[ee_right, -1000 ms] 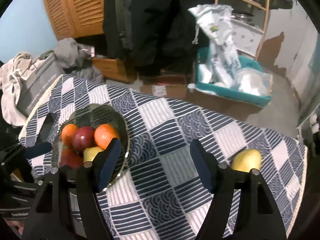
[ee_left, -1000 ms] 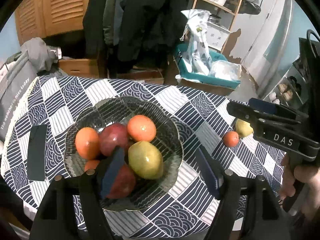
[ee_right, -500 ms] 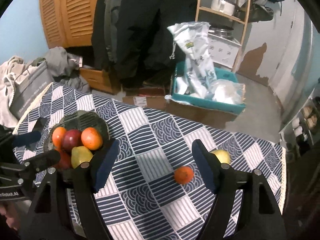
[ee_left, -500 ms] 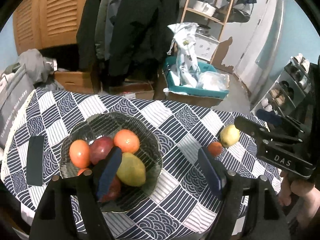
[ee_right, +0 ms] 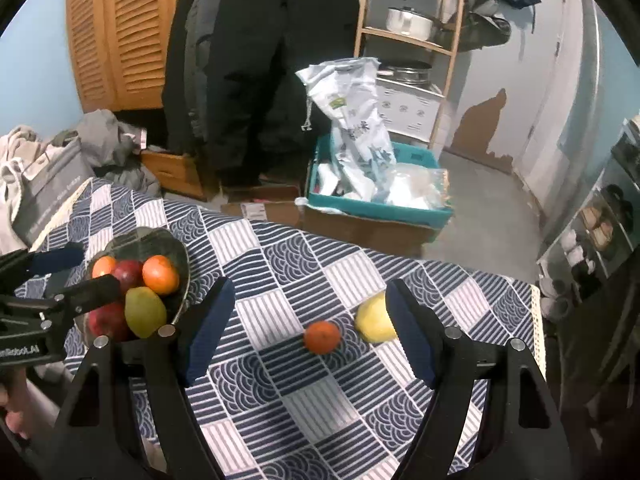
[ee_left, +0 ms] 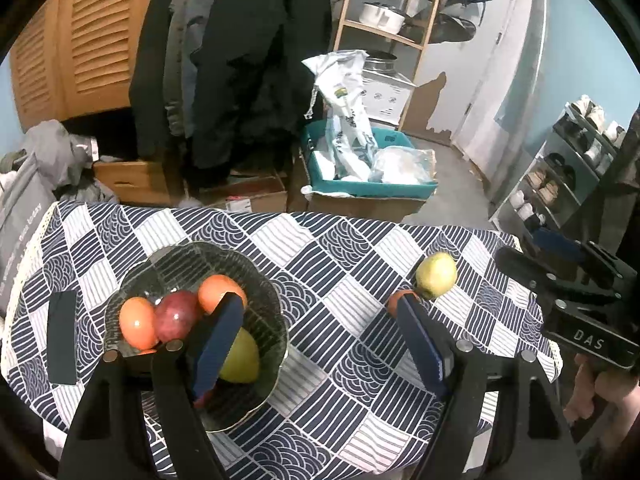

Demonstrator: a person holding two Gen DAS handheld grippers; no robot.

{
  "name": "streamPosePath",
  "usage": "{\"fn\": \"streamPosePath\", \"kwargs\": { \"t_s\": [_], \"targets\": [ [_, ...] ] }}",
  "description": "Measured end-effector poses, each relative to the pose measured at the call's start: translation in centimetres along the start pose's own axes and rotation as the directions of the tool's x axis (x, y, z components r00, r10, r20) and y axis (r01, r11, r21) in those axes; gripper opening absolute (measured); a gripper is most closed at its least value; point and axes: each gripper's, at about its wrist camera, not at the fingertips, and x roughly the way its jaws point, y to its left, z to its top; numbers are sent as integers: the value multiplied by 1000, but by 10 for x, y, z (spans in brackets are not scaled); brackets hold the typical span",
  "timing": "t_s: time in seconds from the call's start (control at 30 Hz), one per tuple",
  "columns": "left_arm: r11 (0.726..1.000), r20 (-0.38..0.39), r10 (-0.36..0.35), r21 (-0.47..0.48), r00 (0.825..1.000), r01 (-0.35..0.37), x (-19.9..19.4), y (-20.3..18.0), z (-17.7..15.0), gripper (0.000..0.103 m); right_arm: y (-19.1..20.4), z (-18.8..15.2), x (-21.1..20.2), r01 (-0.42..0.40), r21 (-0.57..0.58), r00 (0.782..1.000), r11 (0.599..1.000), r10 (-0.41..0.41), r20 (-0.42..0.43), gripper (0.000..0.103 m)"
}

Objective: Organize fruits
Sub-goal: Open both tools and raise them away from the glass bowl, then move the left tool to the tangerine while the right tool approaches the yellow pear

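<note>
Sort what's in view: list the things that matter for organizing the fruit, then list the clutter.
For the job:
glass bowl holding fruit
small orange loose on the tablecloth
yellow-green apple loose beside it

Just lying about:
black flat object left of the bowl
teal crate with bags
hanging coats
pot on the shelf

Both wrist views angled down, sharing bowl [ee_left: 276, 320] [ee_right: 182, 256], tablecloth [ee_left: 348, 264] [ee_right: 280, 280]

You pulled both grippers up and back from the bench [ee_right: 320, 408]. Right gripper [ee_right: 308, 328] jaws have just been opening, left gripper [ee_left: 320, 336] slightly; nothing between either. Small orange [ee_right: 322, 337] and yellow pear [ee_right: 374, 322] entered right view.
</note>
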Motion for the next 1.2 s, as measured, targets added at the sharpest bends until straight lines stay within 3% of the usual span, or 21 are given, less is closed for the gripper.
{"fn": "streamPosePath", "kwargs": {
  "t_s": [0.73,1.2],
  "targets": [
    [997,-60,-13,81,998,18,33,-54,3,81,-75,-27,-22,82,83,997,993,-82,-2,81],
    [991,-158,-2,129,987,22,91,-80,-5,81,-110,-50,12,105,130,991,986,-93,-100,81]
  ]
}}
